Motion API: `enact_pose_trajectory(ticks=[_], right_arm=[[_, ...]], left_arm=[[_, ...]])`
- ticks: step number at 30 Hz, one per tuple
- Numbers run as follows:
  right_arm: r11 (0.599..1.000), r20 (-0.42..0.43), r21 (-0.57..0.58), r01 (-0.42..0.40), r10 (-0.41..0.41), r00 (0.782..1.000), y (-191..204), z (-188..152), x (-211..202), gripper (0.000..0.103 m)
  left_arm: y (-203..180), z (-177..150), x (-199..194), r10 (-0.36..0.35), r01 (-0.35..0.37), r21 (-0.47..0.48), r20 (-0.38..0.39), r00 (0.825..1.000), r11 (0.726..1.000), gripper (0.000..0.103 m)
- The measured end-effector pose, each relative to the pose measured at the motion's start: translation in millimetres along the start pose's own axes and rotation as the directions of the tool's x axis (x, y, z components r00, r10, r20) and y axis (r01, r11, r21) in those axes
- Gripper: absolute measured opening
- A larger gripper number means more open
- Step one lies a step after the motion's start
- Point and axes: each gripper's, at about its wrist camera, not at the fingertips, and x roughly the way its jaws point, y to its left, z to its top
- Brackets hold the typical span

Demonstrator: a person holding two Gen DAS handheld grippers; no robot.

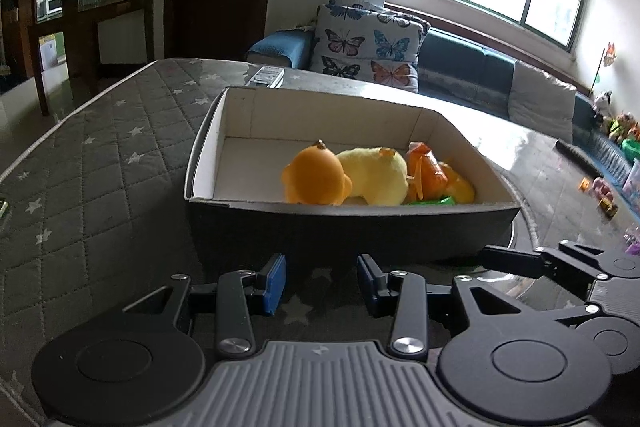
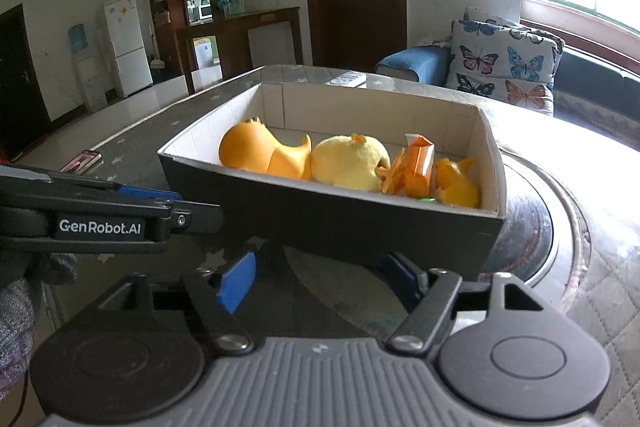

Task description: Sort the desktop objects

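Four toys lie together in the box (image 1: 348, 223): orange duck (image 1: 316, 177), yellow plush (image 1: 374, 177), orange carton (image 1: 426, 171), yellow toy (image 1: 460, 187). Left gripper (image 1: 322, 283) and right gripper (image 2: 316, 277) hover before it, released, holding nothing; any reach should clear the near wall

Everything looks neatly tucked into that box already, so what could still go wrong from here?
1. Both the left hand-held gripper and the right hand-held gripper sit open close to the box; a forward nudge might shove it.
2. The two sit close together, so they might knock each other.
3. The phone lies near the table edge, so a sweep that way could push it off.
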Motion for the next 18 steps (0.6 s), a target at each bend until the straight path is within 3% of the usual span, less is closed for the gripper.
enact_pose_trajectory(ticks=[3, 18], right_arm=[[1.0, -0.003, 0.008, 0.004, -0.004, 1.0, 1, -3, 0, 0.083], [0.998, -0.022, 0.049, 0.04, -0.039, 0.999, 3, -20, -1, 0.098]], left_arm=[[-2, -5, 1, 0.02, -0.019, 0.012, -0.01, 1.0, 1.0, 0.042], [-4, -19, 2, 0.068, -0.067, 0.039, -0.013, 0.998, 0.997, 0.041]])
